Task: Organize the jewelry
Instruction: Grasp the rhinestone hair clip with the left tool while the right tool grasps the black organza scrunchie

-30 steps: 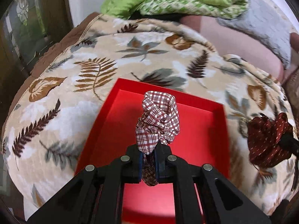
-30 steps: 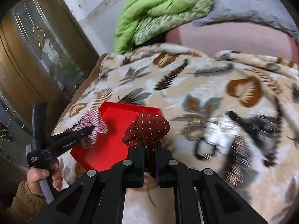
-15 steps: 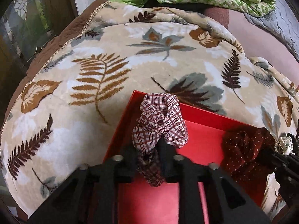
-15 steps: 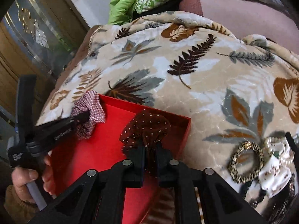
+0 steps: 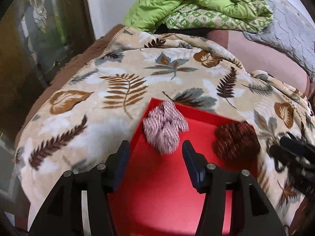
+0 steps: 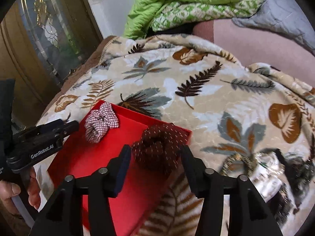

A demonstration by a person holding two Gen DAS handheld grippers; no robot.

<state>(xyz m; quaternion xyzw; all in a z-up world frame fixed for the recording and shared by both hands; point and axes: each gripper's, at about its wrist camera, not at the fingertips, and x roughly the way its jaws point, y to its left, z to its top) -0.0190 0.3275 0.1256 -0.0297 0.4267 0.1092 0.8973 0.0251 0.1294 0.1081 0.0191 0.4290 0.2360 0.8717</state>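
A red shallow box (image 5: 161, 186) lies on the leaf-print blanket; it also shows in the right wrist view (image 6: 84, 157). A red-and-white plaid scrunchie (image 5: 165, 127) lies in its far left corner, also seen in the right wrist view (image 6: 101, 122). A dark red dotted scrunchie (image 5: 236, 141) lies in the far right corner, in the right wrist view (image 6: 159, 147) too. My left gripper (image 5: 155, 153) is open, just behind the plaid scrunchie. My right gripper (image 6: 155, 157) is open around the dotted scrunchie without gripping it.
More jewelry lies on the blanket right of the box: a gold beaded ring (image 6: 236, 161), a white pearly piece (image 6: 269, 169) and a dark piece (image 6: 301, 169). A green quilt (image 5: 196, 5) is piled at the back. A glass door (image 6: 45, 39) stands left.
Both grippers have opened and let go of their scrunchies, which now lie in the far corners of the red box. Both grippers have drawn back a little.
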